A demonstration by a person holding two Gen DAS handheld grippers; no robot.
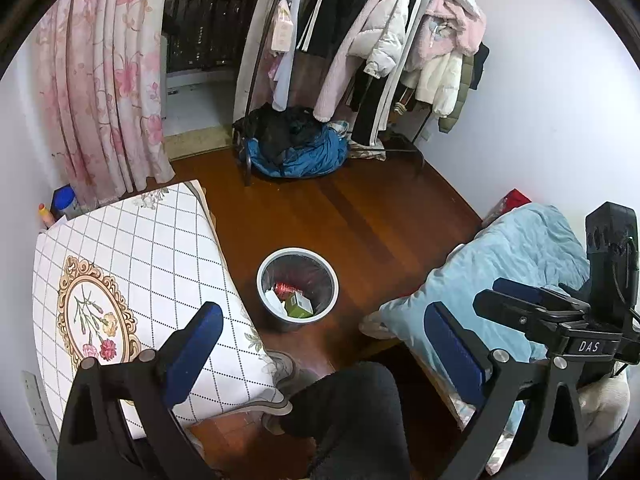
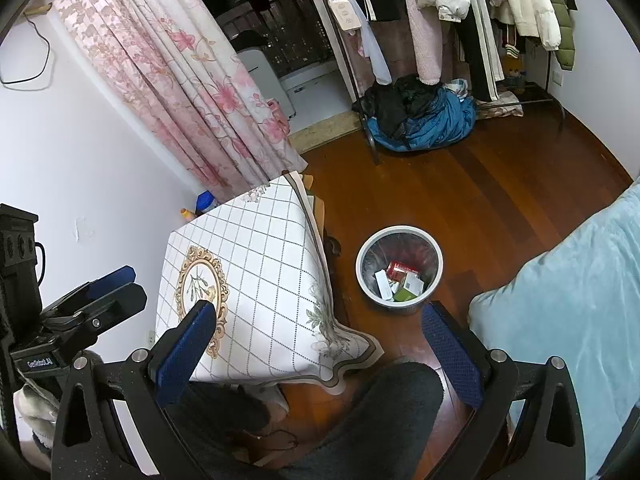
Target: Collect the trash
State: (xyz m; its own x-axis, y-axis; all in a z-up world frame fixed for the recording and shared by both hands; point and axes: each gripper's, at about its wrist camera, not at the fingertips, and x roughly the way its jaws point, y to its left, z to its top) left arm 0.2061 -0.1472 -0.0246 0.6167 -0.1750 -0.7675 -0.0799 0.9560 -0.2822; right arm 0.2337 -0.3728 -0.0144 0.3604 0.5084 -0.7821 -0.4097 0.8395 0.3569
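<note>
Now you're holding both tongs, left and right, wide open and empty above the bin, since the boxes are already lying inside.

- The tabletop wears a white cloth with a dark diamond grid and a gold-framed flower medallion.
- The curtain, at ten o'clock, is pale pink with pink blossoms.
- The floor is reddish-brown wood.
- The bin is grey, holding red, green and white boxes.
- The blanket, at three o'clock, is light blue.
- The gripper pads are dark blue.
</note>
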